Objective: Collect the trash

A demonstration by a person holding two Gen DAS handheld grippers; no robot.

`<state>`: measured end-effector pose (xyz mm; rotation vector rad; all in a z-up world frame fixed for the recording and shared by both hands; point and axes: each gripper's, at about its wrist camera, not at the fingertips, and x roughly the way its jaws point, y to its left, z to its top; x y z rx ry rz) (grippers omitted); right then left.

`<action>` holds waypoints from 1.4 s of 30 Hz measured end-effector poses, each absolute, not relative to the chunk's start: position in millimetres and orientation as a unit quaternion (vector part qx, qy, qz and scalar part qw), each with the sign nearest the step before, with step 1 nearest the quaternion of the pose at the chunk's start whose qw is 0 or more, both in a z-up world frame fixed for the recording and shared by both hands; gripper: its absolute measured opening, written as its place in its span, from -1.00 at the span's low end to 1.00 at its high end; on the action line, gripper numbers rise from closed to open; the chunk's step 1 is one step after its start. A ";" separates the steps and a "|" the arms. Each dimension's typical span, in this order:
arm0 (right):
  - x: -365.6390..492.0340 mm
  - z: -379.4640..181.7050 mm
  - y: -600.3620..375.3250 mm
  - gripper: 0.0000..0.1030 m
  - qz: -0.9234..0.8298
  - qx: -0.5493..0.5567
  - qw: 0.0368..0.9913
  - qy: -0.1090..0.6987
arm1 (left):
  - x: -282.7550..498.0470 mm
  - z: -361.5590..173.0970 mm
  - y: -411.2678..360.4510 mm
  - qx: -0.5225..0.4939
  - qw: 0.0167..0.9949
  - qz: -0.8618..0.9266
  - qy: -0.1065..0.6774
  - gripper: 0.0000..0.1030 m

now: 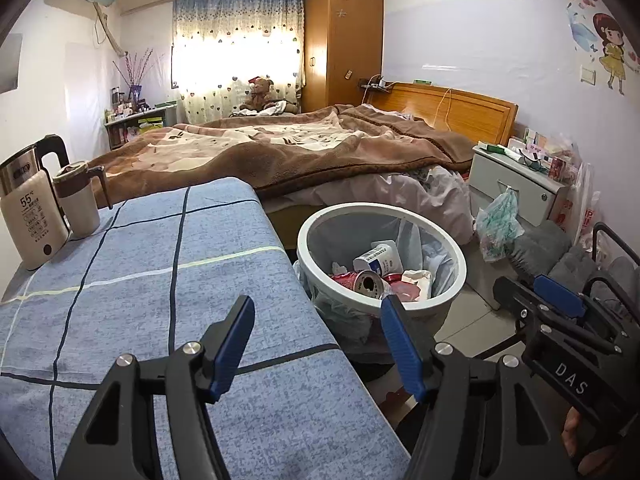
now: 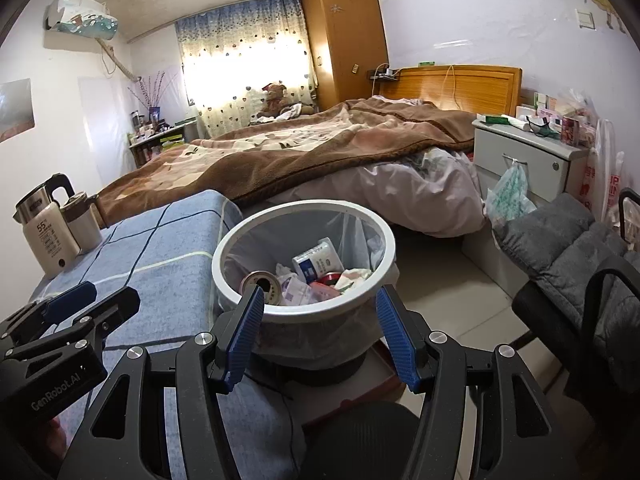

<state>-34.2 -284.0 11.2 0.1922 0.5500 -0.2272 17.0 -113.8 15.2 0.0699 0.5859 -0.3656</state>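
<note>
Both the left hand-held gripper (image 1: 318,344) and right hand-held gripper (image 2: 320,334) hang spread and empty near the trash bin (image 2: 240,232), whose rim either could knock, tipping out the can (image 2: 262,282).

On the cream kettle (image 1: 34,220) at the far corner of your blue-covered table (image 1: 160,280) you can read "55°C". Your right gripper (image 1: 560,344) carries "DAS"; your left gripper (image 2: 68,320), beside that table, reads "GenRobot.AI".
</note>
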 end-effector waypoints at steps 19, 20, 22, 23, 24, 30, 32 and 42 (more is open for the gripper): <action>-37.4 10.3 -282.0 0.15 -0.110 0.094 0.952 0.268 | 16.3 11.7 -112.2 0.039 0.944 -0.159 0.288 0.40; -37.3 10.2 -282.0 0.15 -0.110 0.094 0.952 0.269 | 16.3 11.5 -112.4 0.040 0.943 -0.159 0.288 0.40; -37.4 10.3 -282.4 0.15 -0.110 0.094 0.952 0.268 | 16.8 10.9 -112.8 0.041 0.943 -0.158 0.289 0.40; -37.3 10.4 -282.3 0.15 -0.110 0.094 0.952 0.268 | 16.8 10.7 -112.4 0.040 0.943 -0.158 0.289 0.40; -37.5 10.3 -282.0 0.15 -0.111 0.093 0.953 0.268 | 16.6 11.2 -113.3 0.040 0.943 -0.159 0.289 0.40; -37.6 9.8 -285.1 0.15 -0.111 0.093 0.952 0.269 | 17.4 10.2 -112.4 0.039 0.943 -0.157 0.290 0.40; -37.3 10.5 -284.7 0.15 -0.111 0.092 0.952 0.268 | 17.8 9.1 -111.4 0.038 0.943 -0.156 0.292 0.40; -37.2 11.8 -282.5 0.15 -0.113 0.091 0.952 0.268 | 18.0 9.0 -111.1 0.038 0.943 -0.154 0.292 0.40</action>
